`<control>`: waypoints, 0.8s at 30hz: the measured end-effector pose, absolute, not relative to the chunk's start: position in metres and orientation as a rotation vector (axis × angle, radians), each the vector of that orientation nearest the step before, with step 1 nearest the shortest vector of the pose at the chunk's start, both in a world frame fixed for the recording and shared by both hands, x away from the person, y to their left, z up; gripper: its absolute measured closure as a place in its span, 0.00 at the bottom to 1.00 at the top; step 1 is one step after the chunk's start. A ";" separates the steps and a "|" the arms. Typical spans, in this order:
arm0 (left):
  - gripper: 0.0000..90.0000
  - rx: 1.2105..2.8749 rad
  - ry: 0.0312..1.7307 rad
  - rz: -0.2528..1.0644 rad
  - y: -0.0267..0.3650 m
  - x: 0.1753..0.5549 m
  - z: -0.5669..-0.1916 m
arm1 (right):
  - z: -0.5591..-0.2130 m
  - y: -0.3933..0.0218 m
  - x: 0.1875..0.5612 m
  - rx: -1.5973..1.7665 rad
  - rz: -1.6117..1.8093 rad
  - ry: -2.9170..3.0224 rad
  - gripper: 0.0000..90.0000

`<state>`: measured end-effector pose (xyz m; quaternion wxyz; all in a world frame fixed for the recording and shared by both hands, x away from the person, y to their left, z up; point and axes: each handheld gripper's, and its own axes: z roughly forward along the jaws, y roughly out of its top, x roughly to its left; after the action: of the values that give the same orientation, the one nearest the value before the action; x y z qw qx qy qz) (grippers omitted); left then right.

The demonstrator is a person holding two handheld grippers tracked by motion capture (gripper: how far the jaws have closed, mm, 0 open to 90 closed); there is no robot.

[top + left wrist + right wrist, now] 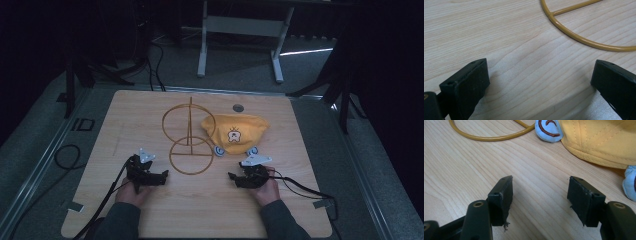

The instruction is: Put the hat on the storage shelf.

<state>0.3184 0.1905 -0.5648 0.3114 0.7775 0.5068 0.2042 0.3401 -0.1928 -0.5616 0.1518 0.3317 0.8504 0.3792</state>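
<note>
Cap: yellow cloth cap (235, 132) with a small printed face and two pale blue ear flaps (219, 150), lying on the table (300, 210) at about 1 o'clock from the table's middle, touching the right side of the wire stand (190, 143).
Likely handling: judged light, soft and floppy; it should fold or collapse when pinched, not slide. Nothing fragile about it.
Where to grip: the stitched near rim (596, 157) looks the firmest edge; a pinch there, between the two blue flaps, seems best. The crown would likely just bunch up.
Wire stand: mustard-coloured rings and upright post, thin and stiff; probably light enough to tip if the cap drags on it.
Left gripper (150, 175): released, jaws wide apart over bare wood, stand's ring at its 1 o'clock.
Right gripper (245, 177): released, nothing between the jaws; cap rim at its 1 o'clock, near but apart.
Hard to make out: the cap's far side and inside are hidden; whether it leans on the post cannot be told. The room behind is dark.
</note>
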 end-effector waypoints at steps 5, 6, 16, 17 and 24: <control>0.02 2.051 1.338 0.540 0.190 0.318 -0.565 | -0.562 -0.193 0.341 0.941 1.092 2.449 0.40; 0.02 2.051 1.338 0.540 0.190 0.318 -0.565 | -0.562 -0.194 0.341 0.936 1.093 2.452 0.40; 0.02 2.054 1.337 0.538 0.191 0.318 -0.565 | -0.562 -0.196 0.339 0.924 1.097 2.460 0.40; 0.02 2.053 1.337 0.538 0.191 0.318 -0.565 | -0.562 -0.196 0.339 0.922 1.097 2.461 0.40; 0.02 2.052 1.337 0.539 0.190 0.318 -0.565 | -0.561 -0.197 0.339 0.916 1.095 2.468 0.40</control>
<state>0.3184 0.1905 -0.5649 0.3114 0.7776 0.5066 0.2043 0.3387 -0.1969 -0.5613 0.1447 0.3178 0.8566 0.3799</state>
